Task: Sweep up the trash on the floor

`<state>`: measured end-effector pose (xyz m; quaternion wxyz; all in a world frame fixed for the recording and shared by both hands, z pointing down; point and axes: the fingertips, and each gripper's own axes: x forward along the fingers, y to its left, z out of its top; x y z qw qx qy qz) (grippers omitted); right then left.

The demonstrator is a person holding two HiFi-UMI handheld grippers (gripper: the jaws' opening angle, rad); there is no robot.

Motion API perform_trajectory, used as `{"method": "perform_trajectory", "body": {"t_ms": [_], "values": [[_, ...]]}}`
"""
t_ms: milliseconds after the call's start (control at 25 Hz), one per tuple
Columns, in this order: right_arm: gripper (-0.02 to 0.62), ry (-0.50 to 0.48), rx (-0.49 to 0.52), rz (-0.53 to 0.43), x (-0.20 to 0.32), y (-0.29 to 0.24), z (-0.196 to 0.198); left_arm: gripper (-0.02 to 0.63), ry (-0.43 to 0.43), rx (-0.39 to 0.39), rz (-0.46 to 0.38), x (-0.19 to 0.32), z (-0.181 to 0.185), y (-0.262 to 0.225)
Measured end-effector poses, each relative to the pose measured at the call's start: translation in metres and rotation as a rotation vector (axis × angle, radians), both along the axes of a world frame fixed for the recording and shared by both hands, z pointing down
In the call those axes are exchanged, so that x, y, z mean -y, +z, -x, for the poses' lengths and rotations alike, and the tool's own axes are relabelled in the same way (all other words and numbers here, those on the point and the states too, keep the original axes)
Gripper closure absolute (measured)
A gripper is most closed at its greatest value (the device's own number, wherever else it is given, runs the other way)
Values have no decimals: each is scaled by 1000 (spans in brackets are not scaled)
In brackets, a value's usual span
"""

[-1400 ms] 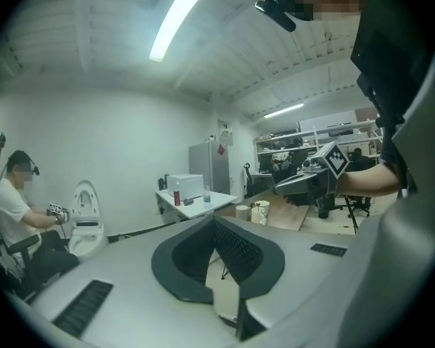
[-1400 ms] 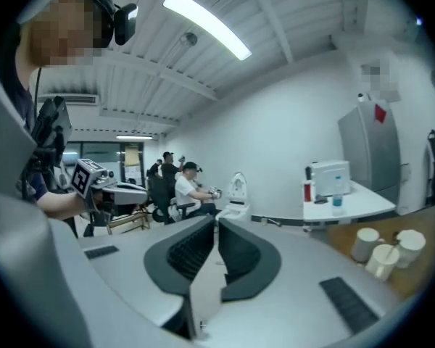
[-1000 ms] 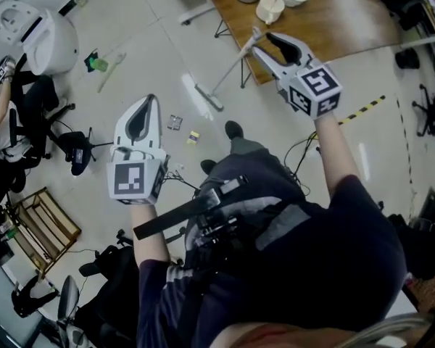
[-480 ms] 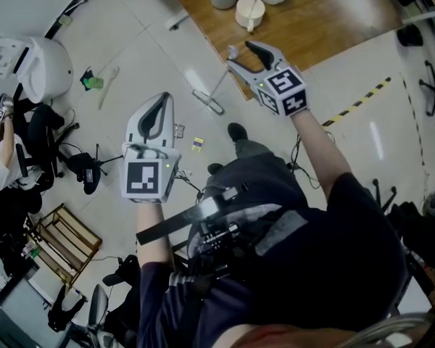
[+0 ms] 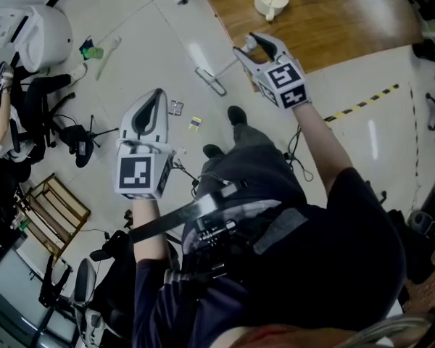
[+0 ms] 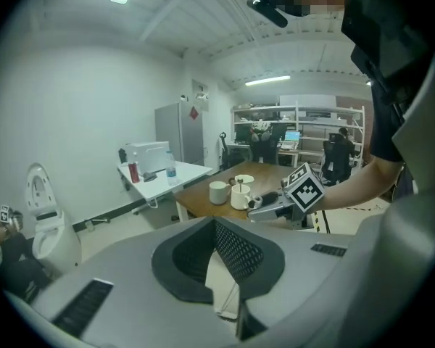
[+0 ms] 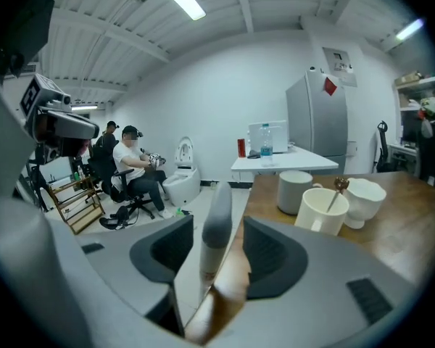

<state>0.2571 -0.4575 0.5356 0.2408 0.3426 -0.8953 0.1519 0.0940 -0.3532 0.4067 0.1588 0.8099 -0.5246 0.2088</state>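
Right gripper now sits over the top end of the white long-handled broom; one second earlier that end lay just beside its tips.

Right jaws stand apart with the broom's grey-capped handle upright between them. A gap shows on each side of it, and the pads are not pressing. The handle top is by the edge of the brown wooden table, and the flat broom head rests on the pale tiled floor. Left gripper is closed on nothing and hangs over the floor, well apart from the broom. Trash: a small grey square scrap and a small yellow scrap lie on the floor between the left gripper's tip and the broom head, untouched.
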Motion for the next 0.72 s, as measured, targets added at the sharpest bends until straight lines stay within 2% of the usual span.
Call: {"method": "perform_trajectory", "body": {"t_ms": [120,440,720], "values": [[474,-12,-14,-20,0,7,9,604,-38,-14,31,-6,12,9],[480,-102,29,-13,-4,1,32,604,-144,3,33,-18,48,10],[483,-280,50,-48,-18,-12,95,604,-301,41,17,-56,88,-3]]}}
